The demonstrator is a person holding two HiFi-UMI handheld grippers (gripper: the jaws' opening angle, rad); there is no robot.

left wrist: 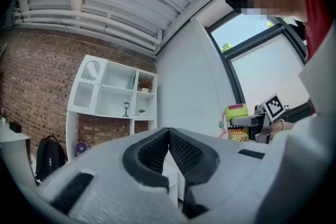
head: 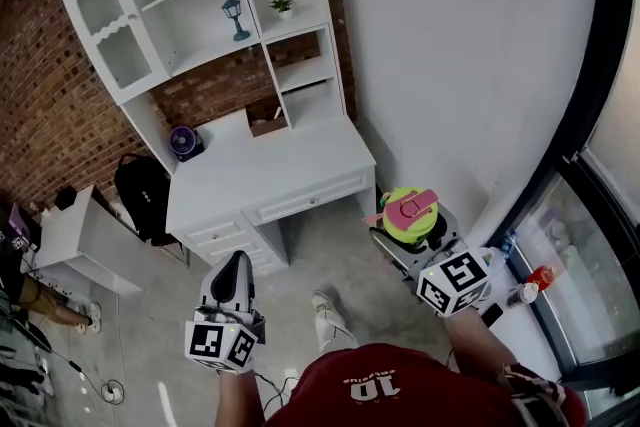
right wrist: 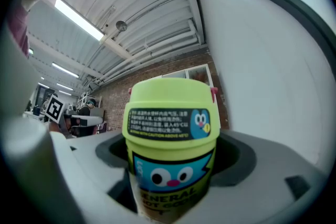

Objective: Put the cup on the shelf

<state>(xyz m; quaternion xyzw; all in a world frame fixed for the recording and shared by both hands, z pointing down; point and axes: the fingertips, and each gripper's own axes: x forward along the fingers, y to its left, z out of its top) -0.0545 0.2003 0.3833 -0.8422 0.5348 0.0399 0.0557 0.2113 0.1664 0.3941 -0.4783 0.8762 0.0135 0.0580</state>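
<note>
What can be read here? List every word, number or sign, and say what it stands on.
"GENERAL": on the front of the cup; the line beneath it is cut off.
"...CAUTION ABOVE 45°C": seemingly the last line of the black label on the cup; the lines above it are too small to read.
Print on the red shirt: too blurred to read.
</note>
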